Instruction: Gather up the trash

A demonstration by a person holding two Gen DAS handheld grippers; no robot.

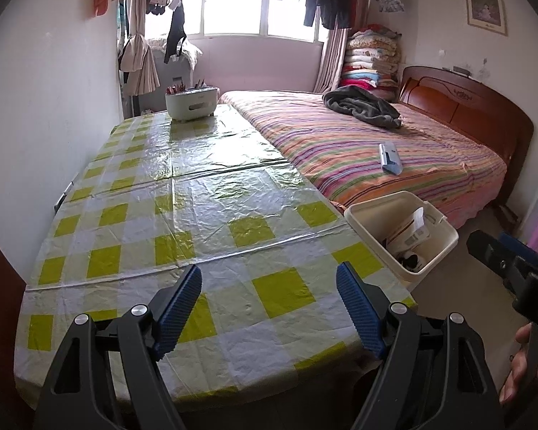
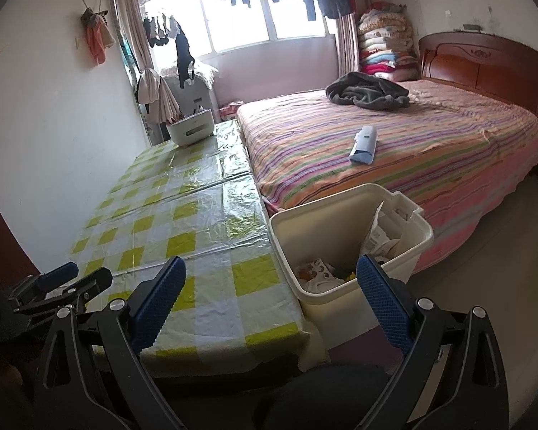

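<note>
A cream waste bin (image 1: 444, 231) (image 2: 344, 211) stands on the floor between the table and the bed, with paper packaging and other trash (image 1: 410, 231) (image 2: 380, 236) inside. My left gripper (image 1: 269, 283) is open and empty over the near end of the table (image 1: 204, 215). My right gripper (image 2: 270, 276) is open and empty, above the table's right edge and the bin's near rim. The left gripper also shows at the lower left of the right wrist view (image 2: 64, 283). A light blue flattened box (image 1: 389, 157) (image 2: 364, 145) lies on the bed.
The table (image 2: 197, 215) has a yellow-green checked plastic cloth. A white caddy (image 1: 192, 102) (image 2: 192, 127) stands at its far end. The striped bed (image 1: 376, 150) (image 2: 430, 143) holds a dark garment (image 1: 362, 104) (image 2: 369, 91). Folded quilts (image 1: 371, 61) are stacked by the wooden headboard (image 1: 462, 100).
</note>
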